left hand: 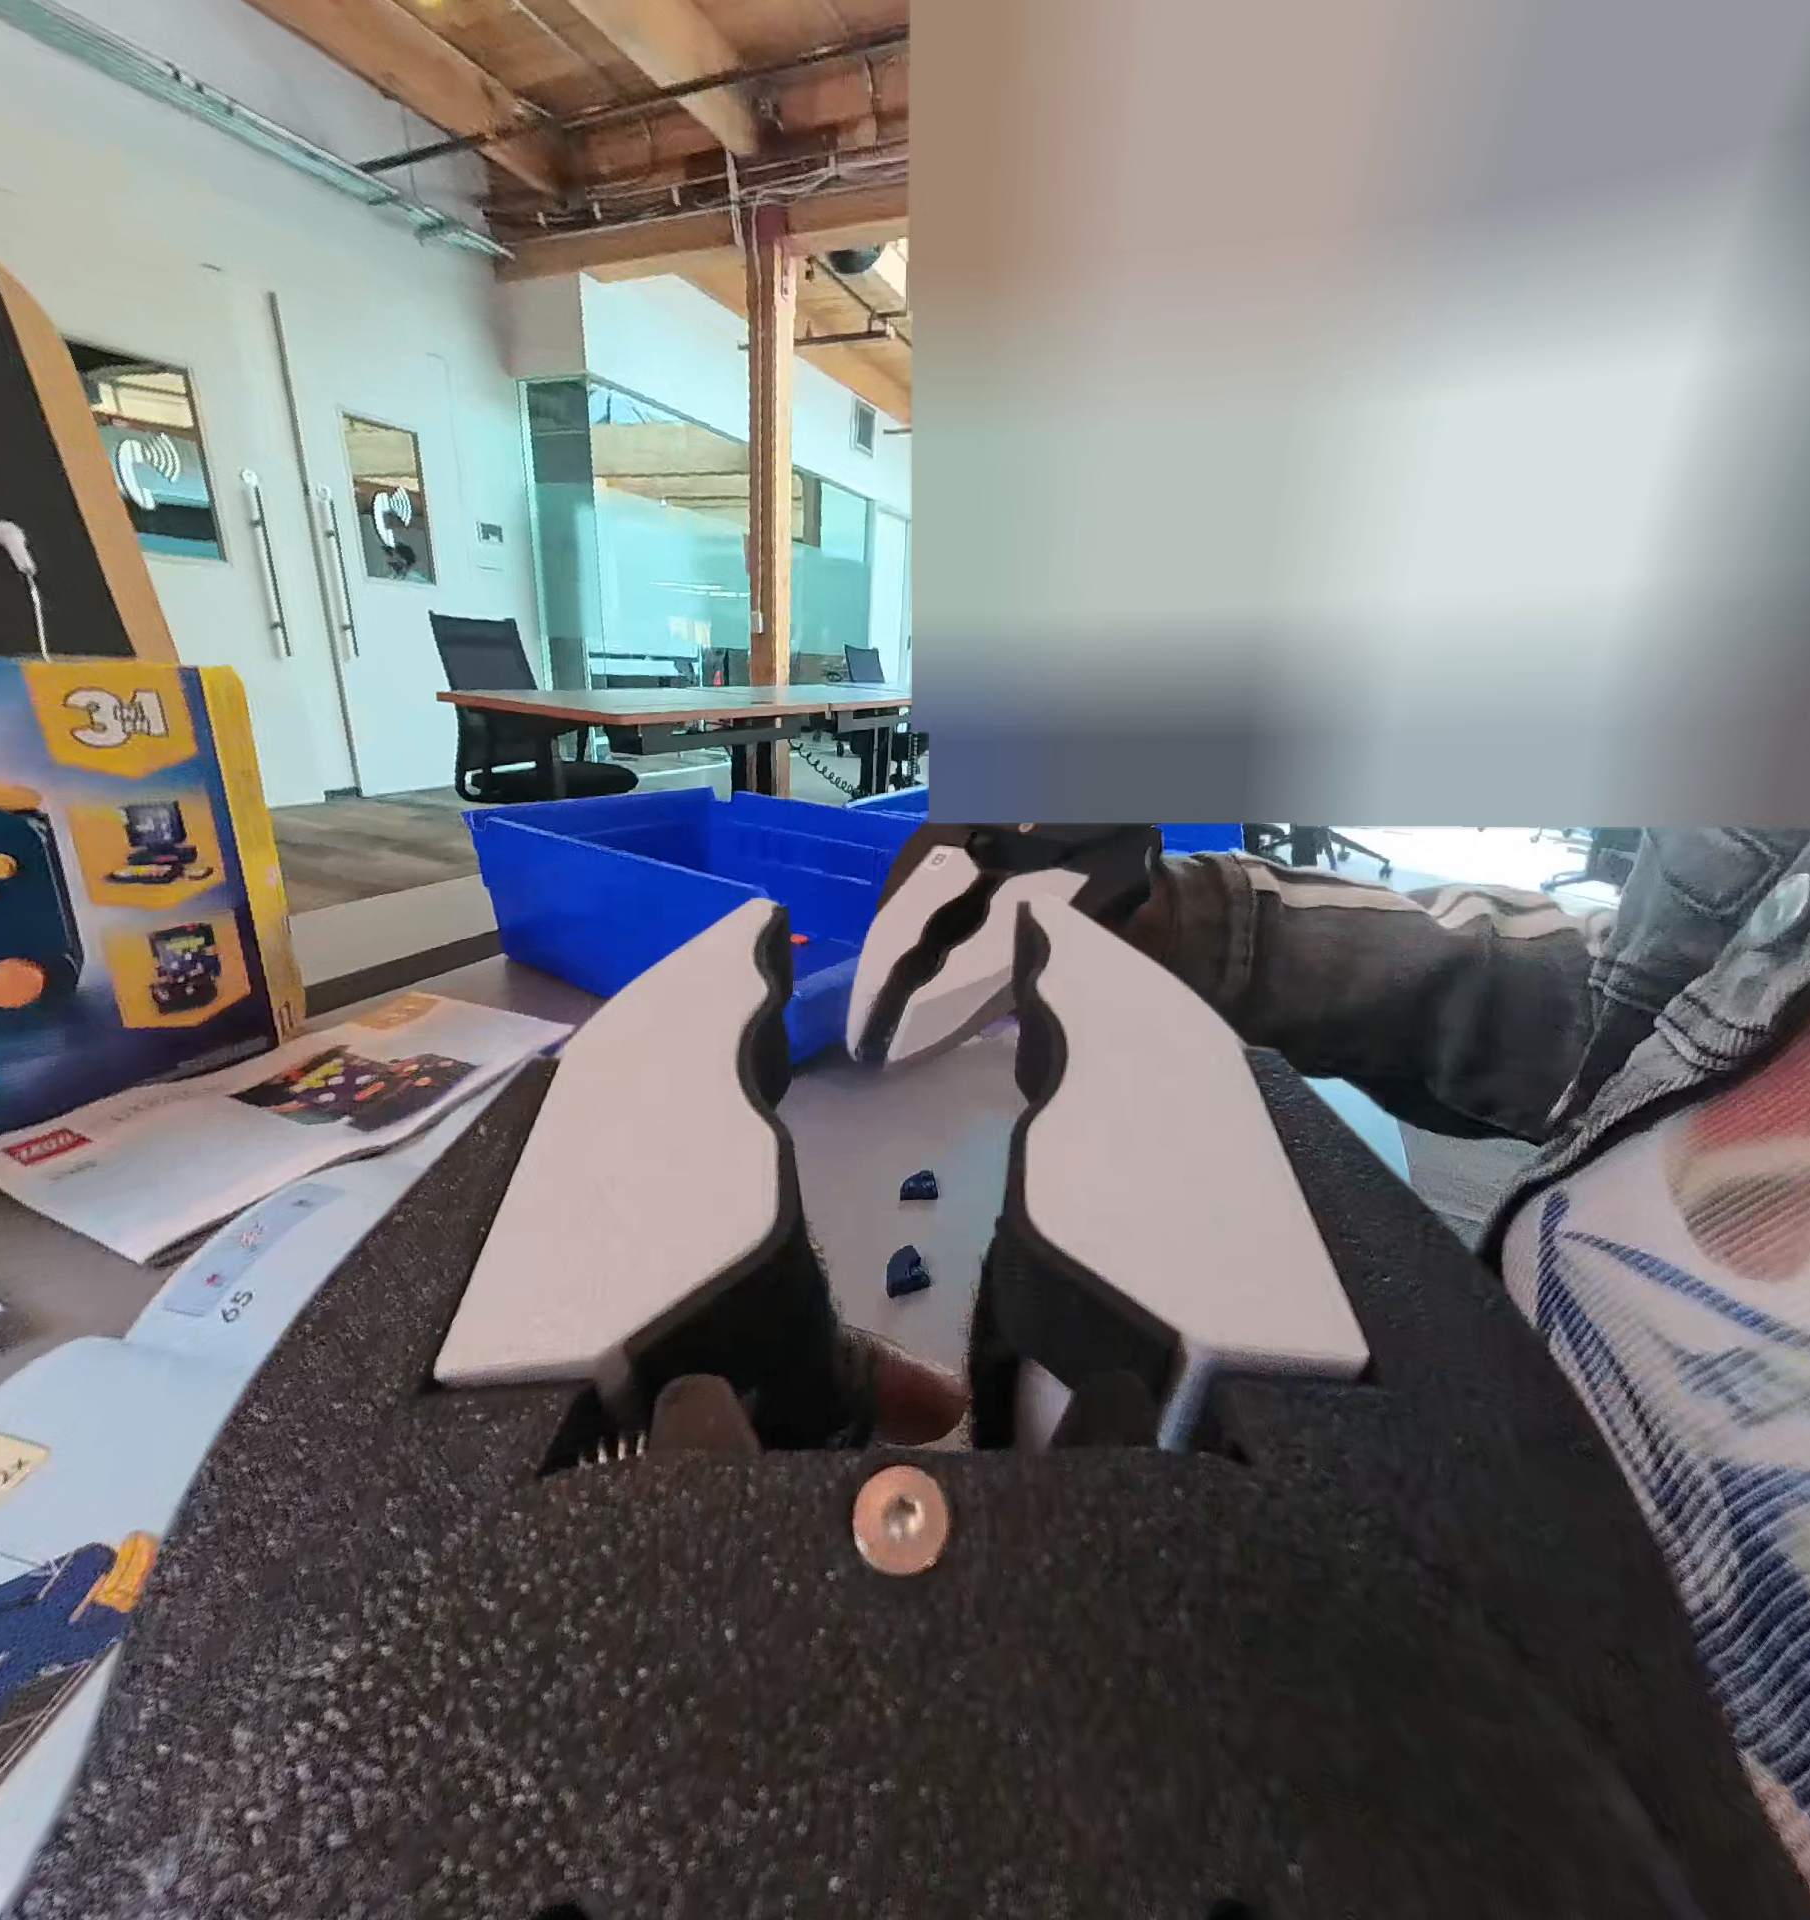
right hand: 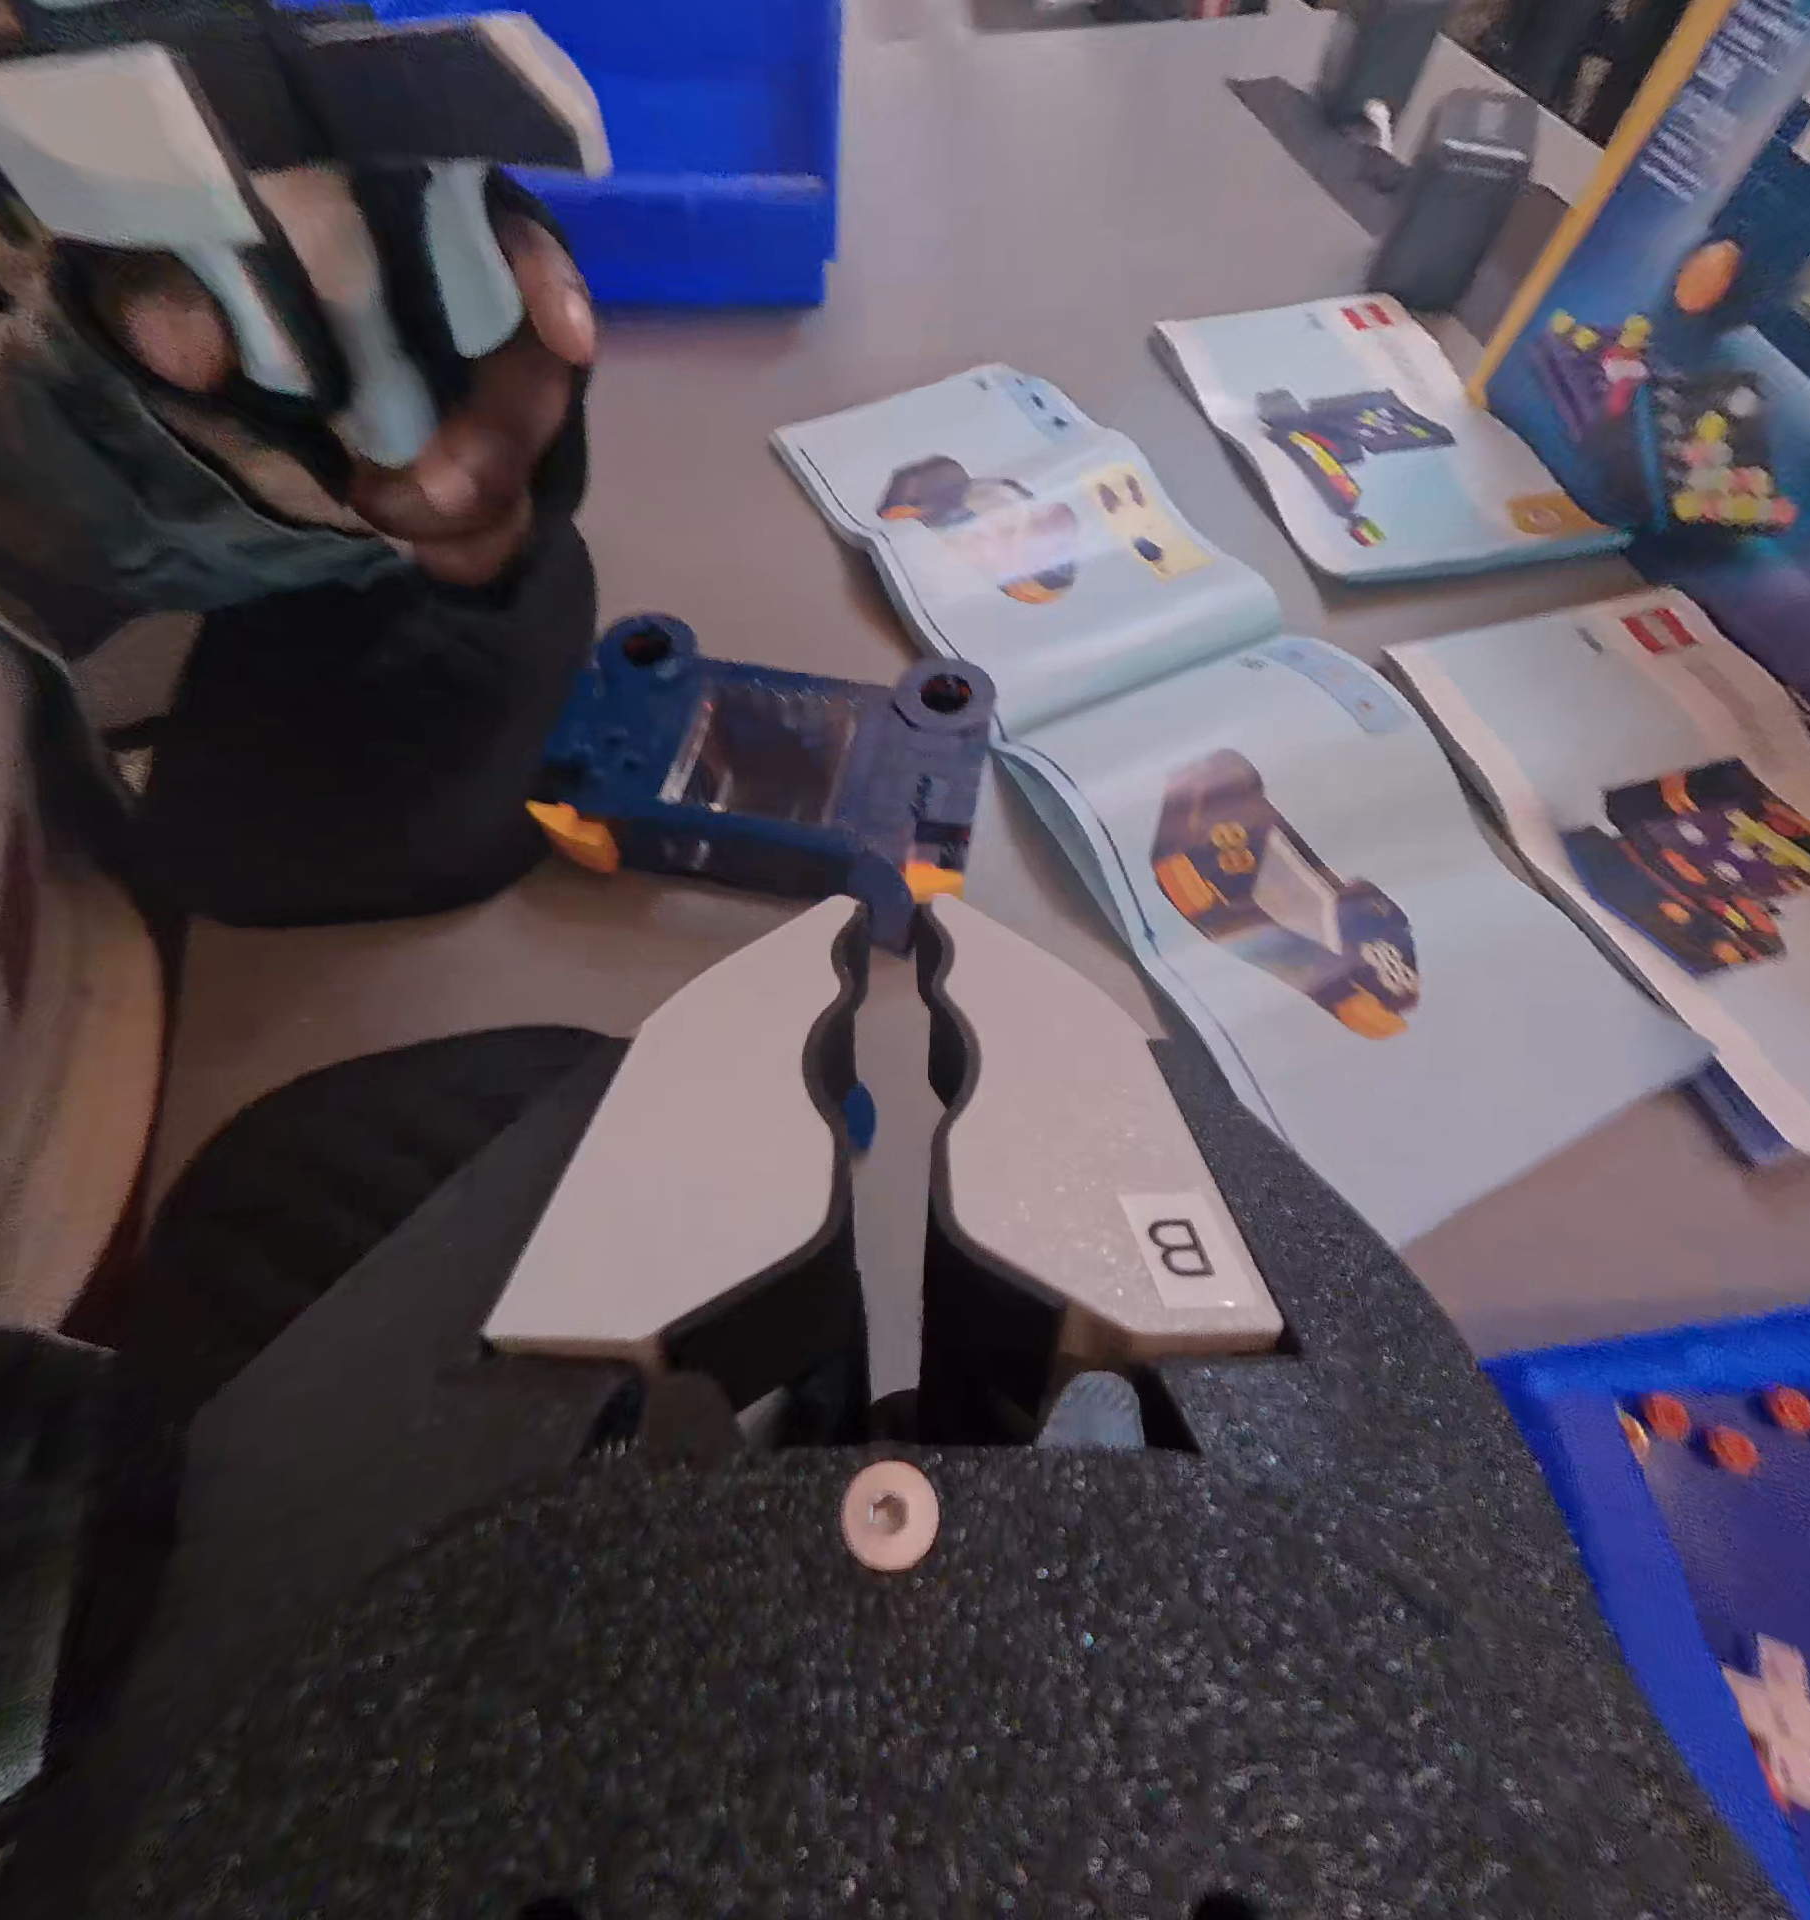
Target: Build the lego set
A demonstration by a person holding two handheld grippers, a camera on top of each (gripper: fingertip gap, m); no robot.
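Right gripper [right hand: 893, 914]: jaws nearly shut, narrow gap, tips at the near corner of the dark blue lego build [right hand: 776, 774]. Whether they pinch that corner, cannot tell. A small blue piece [right hand: 859, 1112] sits in the gap between the fingers, against the left one; gripped or loose, unclear.

Lego build lies flat on the grey table [right hand: 1036, 208], orange bits at its near corners, two round studs at the far corners. Just right of the build: open instruction booklet [right hand: 1244, 831]. Two more booklets beyond that, then the lego box [right hand: 1711, 312] standing at the far right. Blue bin [right hand: 693, 208] beyond the build; a second blue bin [right hand: 1607, 1558] near right, with orange pieces in it.

Left gripper [left hand: 896, 935]: jaws apart, a moderate gap, holding nothing, raised above the table. Two small dark blue pieces [left hand: 919, 1187] lie on the table, seen between its fingers. In the right wrist view the left gripper [right hand: 433, 405] is held up left of the build, blurred, a hand [right hand: 465, 457] around it.

Beyond the two pieces the right gripper [left hand: 875, 1049] points tips down, a dark sleeve [left hand: 1348, 987] behind it.
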